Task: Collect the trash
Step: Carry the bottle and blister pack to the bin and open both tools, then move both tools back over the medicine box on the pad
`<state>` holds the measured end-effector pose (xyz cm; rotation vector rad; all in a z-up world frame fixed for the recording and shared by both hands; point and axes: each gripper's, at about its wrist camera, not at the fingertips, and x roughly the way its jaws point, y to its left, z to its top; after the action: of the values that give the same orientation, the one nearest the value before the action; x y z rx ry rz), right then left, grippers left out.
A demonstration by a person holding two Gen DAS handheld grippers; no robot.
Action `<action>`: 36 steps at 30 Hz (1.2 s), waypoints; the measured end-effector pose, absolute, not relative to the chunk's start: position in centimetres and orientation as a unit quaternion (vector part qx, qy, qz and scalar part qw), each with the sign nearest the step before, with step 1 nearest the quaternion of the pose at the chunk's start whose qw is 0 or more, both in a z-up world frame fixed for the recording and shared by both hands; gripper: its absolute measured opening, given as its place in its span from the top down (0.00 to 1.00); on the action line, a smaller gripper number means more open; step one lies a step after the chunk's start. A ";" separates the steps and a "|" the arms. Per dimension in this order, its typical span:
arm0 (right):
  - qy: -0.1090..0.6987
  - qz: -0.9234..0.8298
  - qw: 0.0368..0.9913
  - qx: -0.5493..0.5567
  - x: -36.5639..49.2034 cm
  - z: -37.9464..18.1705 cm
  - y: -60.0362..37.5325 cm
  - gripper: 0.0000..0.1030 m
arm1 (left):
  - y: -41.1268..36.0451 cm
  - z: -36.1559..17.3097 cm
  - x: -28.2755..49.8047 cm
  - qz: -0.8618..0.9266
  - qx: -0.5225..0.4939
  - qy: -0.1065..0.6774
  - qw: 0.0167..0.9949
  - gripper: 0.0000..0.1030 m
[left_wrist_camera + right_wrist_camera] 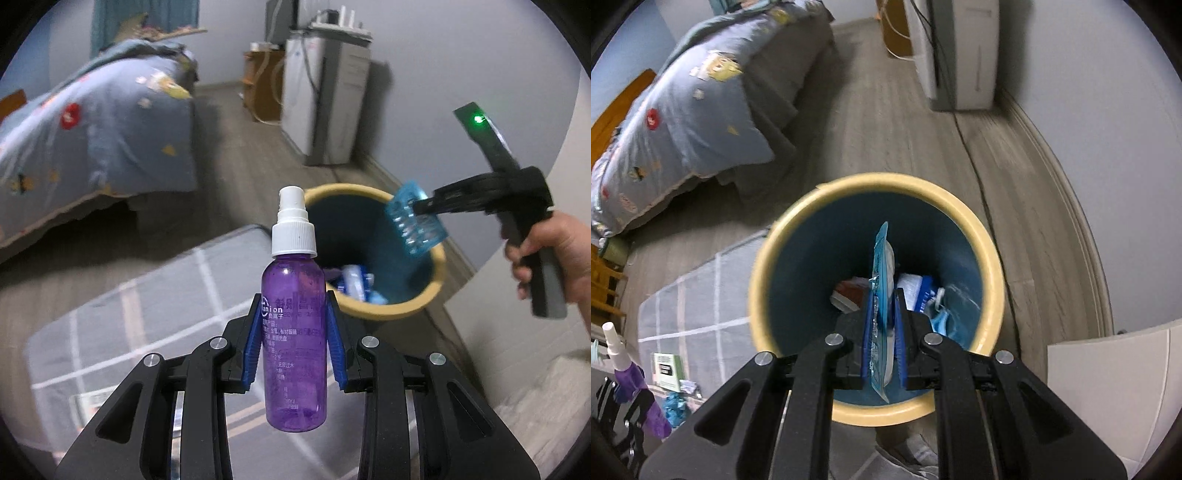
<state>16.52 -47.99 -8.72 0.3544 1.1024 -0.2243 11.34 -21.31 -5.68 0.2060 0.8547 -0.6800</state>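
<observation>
The flat blue plastic blister pack (881, 306), pinched in the right tool (882, 332) above the yellow-rimmed blue bin (990, 266), could catch its rim, while the left tool (293, 343) clamps a purple spray bottle (293, 332) beside it.

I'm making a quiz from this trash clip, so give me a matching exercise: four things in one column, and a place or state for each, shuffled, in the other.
Things:
1. purple spray bottle
2. blue blister pack
3. trash bin
4. green box

Places or states:
A. lying on the grey checked mat
B. clamped upright in the left gripper
C. standing on the floor with trash already inside
D. pinched in the right gripper over the bin's opening

Pairs: 1-B, 2-D, 3-C, 4-A
</observation>
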 end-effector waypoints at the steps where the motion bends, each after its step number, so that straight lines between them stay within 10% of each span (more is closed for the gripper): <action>1: 0.523 -0.108 0.828 0.168 16.5 -9.1 -48.1 0.90 | -21.9 -5.9 11.5 -0.327 0.096 0.408 0.847 0.68; 19: 0.518 -0.124 0.817 0.219 16.7 -11.0 -49.7 0.89 | -32.4 -9.3 16.9 -0.374 0.123 0.420 0.817 0.68; 23: 0.512 -0.129 0.819 0.226 16.8 -10.8 -50.0 0.85 | -32.3 -9.0 17.3 -0.373 0.106 0.407 0.827 0.49; 25: 0.509 -0.134 0.820 0.227 16.7 -10.8 -50.1 0.60 | -32.1 -8.8 17.3 -0.372 0.104 0.401 0.830 0.39; 30: 0.502 -0.135 0.821 0.237 16.8 -10.3 -50.2 0.35 | -30.2 -8.6 17.2 -0.352 0.092 0.399 0.842 0.12; 36: 0.489 -0.130 0.833 0.226 17.0 -8.8 -48.9 0.06 | -26.7 -8.0 16.5 -0.320 0.083 0.398 0.856 0.08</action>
<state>17.02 -48.88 -8.79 0.4789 1.0359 -0.2751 16.53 -26.69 -7.99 0.1755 0.8359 -0.6732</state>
